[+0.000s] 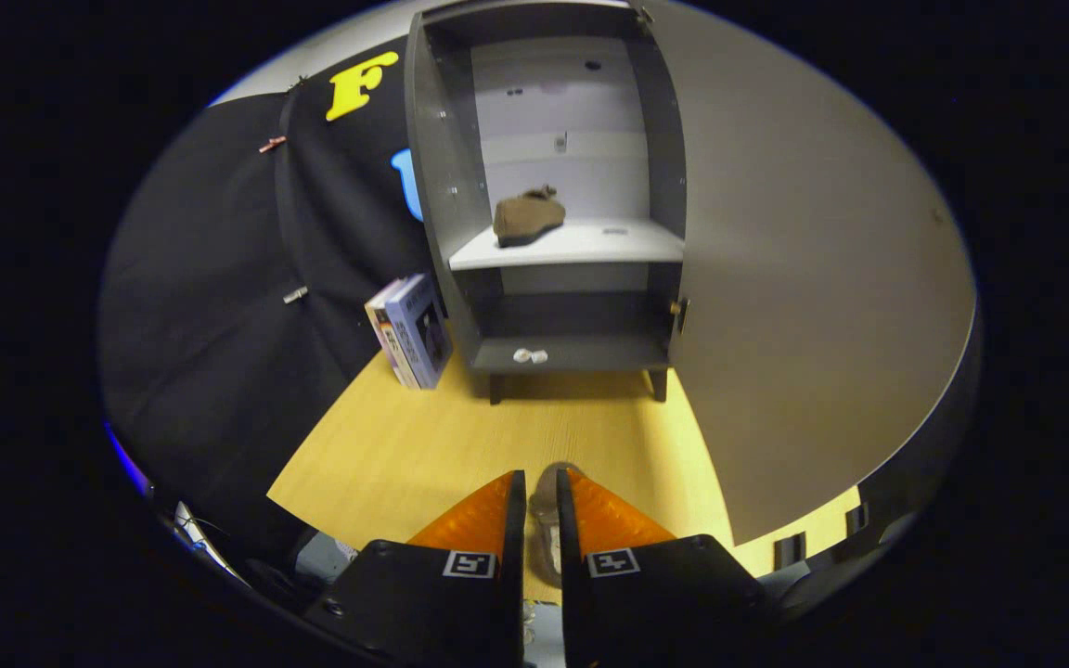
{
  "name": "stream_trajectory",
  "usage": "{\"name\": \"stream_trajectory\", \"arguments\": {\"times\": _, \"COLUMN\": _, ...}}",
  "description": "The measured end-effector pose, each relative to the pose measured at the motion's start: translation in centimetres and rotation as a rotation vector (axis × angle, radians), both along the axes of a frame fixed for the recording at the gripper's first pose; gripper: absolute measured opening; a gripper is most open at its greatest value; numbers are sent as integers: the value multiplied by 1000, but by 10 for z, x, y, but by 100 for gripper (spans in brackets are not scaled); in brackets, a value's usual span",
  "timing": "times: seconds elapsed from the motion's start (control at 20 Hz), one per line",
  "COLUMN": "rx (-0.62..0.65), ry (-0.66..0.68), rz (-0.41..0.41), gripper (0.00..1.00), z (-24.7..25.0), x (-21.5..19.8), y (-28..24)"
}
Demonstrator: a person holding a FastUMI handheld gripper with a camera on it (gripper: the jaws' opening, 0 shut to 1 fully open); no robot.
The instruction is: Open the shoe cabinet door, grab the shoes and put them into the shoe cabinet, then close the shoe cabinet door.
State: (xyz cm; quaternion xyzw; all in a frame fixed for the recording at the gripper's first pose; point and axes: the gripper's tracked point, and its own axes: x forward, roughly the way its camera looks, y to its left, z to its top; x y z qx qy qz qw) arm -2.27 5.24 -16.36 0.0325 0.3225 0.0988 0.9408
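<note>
- Between the fingers of the gripper (540, 482) sits a second shoe (548, 515), seen as a narrow strip in the slim gap; the fingers look drawn in close against its sides, so I judge it clamped, though the contact itself is partly hidden.
- Holding the shoe by its sides, toe forward, would let it slide straight onto a shelf.
- Beyond the fingers, across the yellow wooden floor (423, 445), stands the shoe cabinet (655, 139), its door (804, 306) swung wide to the right (so the first step looks done).
- One brown shoe (527, 218) already rests on the left part of the white middle shelf (590, 246), leaving room beside it for its partner.
- Two small pale bits lie on the bottom shelf (581, 353); I cannot tell what they are.
- A box (414, 329) leans just left of the cabinet, clear of the path.
</note>
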Motion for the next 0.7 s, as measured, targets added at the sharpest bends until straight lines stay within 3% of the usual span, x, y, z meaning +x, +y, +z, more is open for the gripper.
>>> {"name": "stream_trajectory", "arguments": {"times": 0.25, "rx": -54, "ry": 205, "rz": 25, "gripper": 21, "z": -34, "x": -26, "y": -4}}
{"name": "stream_trajectory", "arguments": {"times": 0.7, "rx": -54, "ry": 370, "rz": -6, "gripper": 16, "z": -90, "x": -34, "y": -6}}
